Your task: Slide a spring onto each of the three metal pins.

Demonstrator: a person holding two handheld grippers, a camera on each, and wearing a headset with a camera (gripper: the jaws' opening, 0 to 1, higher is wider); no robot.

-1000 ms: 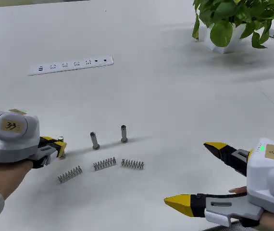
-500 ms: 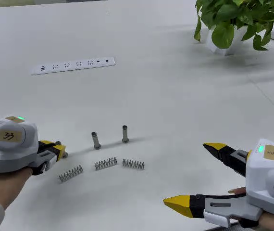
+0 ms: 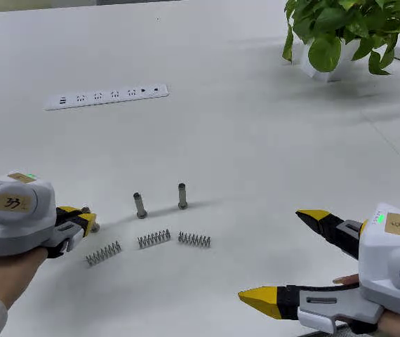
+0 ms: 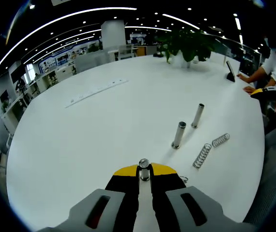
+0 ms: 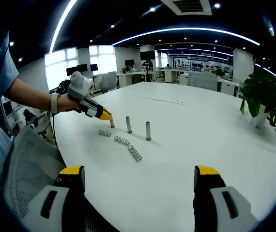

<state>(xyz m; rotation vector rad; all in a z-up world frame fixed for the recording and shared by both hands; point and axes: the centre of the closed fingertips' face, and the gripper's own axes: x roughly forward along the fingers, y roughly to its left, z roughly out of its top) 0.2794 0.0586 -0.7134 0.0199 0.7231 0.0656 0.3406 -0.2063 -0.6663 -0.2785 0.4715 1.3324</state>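
Head view: left gripper (image 3: 81,219), lower left, pinching the leftmost pin (image 3: 92,225); both sit slightly lower in frame than a second ago. Middle pin (image 3: 139,206) and right pin (image 3: 182,196) stand upright at centre. Three springs (image 3: 103,253) (image 3: 154,239) (image 3: 194,239) lie bare on the bench (image 3: 256,140). Left gripper view: we see the pin's head between the tips. Right gripper view: right gripper (image 5: 138,170) spread, empty. We judge threading can begin.

Two pins (image 3: 182,196) upright, third pin (image 4: 143,164) clamped, springs (image 3: 154,239) flat

Head cam: above, behind. Left gripper (image 4: 145,170) cam tight on pin (image 4: 143,163) at its tips; right gripper (image 5: 138,170) cam well back. Shared: pins (image 3: 182,195), springs (image 3: 154,239).
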